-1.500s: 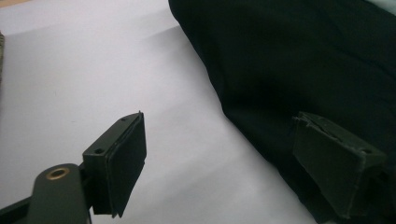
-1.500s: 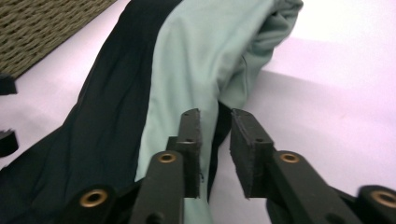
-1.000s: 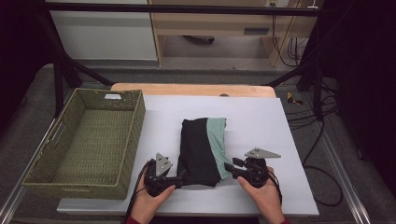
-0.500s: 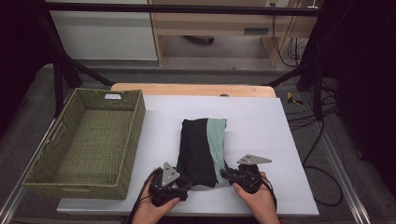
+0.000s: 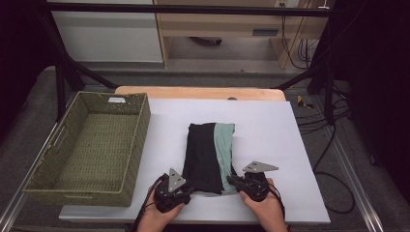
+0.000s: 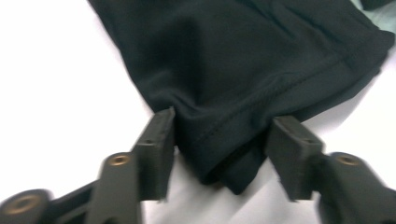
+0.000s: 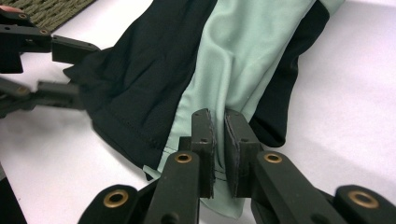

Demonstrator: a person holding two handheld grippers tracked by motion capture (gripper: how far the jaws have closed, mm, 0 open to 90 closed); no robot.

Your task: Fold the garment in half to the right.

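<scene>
A folded garment (image 5: 208,154), black with a mint green panel, lies flat on the white table (image 5: 270,125). My left gripper (image 5: 191,188) is at its near left corner. In the left gripper view the black corner (image 6: 233,56) sits between the jaws (image 6: 219,135), which have just been closing and still stand apart. My right gripper (image 5: 231,181) is at the near right corner. The right gripper view shows its jaws (image 7: 219,130), which have just been closing, pinched on the mint green edge (image 7: 233,56). The left gripper (image 7: 77,74) is also seen there at the upper left.
A woven olive basket (image 5: 140,140) stands at the left of the table, close to the garment. The table's near edge runs just below both hands. A wooden board (image 5: 203,91) borders the far edge, and cables (image 5: 338,121) hang off to the right.
Both hands have shifted slightly toward the near table edge and settled at the garment's near corners. The garment itself has stayed in place.
</scene>
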